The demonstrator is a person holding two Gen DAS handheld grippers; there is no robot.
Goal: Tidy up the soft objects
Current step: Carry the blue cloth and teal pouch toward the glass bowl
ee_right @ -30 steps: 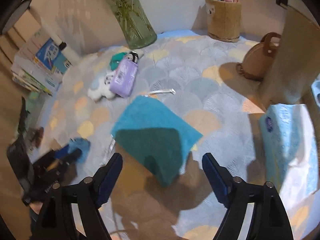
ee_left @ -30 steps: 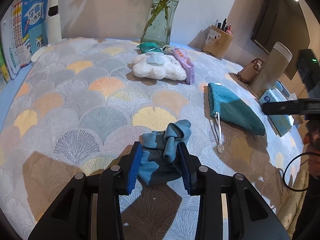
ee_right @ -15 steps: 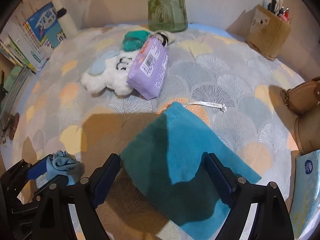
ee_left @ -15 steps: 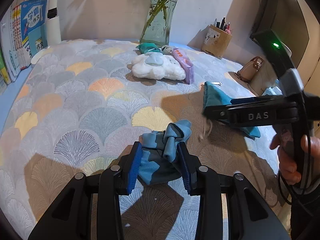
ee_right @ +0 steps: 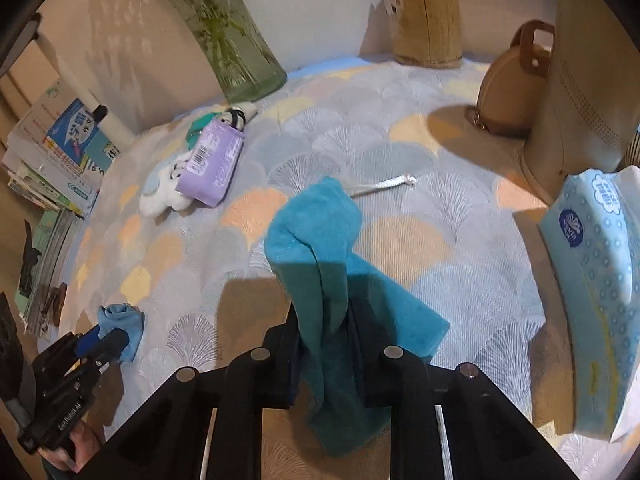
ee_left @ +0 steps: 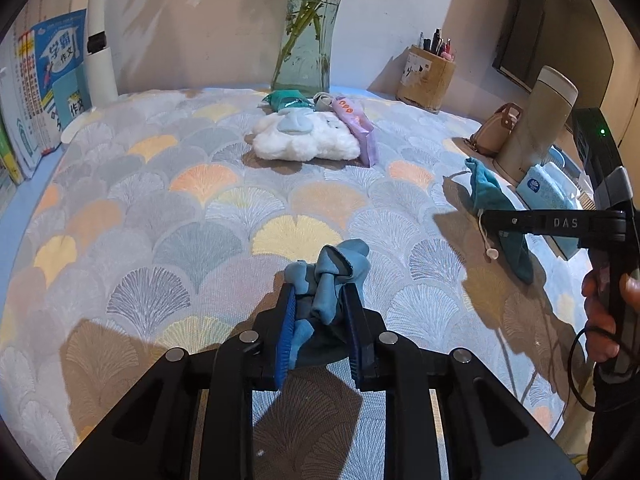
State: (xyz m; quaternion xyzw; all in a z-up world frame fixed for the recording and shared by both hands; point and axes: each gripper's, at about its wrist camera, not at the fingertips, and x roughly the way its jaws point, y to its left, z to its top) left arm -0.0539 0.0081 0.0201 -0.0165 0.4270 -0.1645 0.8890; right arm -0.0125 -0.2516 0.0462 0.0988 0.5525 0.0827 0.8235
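My left gripper (ee_left: 320,312) is shut on a crumpled blue sock (ee_left: 328,276) resting on the patterned cloth; it also shows in the right wrist view (ee_right: 120,324). My right gripper (ee_right: 326,344) is shut on a teal drawstring pouch (ee_right: 320,240), pinching it into a raised fold; the pouch shows at the right in the left wrist view (ee_left: 496,200). At the back lie a white plush toy (ee_left: 304,140), a purple tissue pack (ee_right: 212,160) and a small teal item (ee_left: 284,100).
A glass vase (ee_left: 308,44) stands behind the plush. A pen holder (ee_left: 426,76), a brown pouch (ee_right: 516,84), a tall beige appliance (ee_left: 536,120) and a blue tissue pack (ee_right: 600,280) line the right side. Books (ee_left: 40,92) stand at the left.
My right gripper has closed on the teal pouch and bunched it up. My left gripper has tightened on the blue sock.
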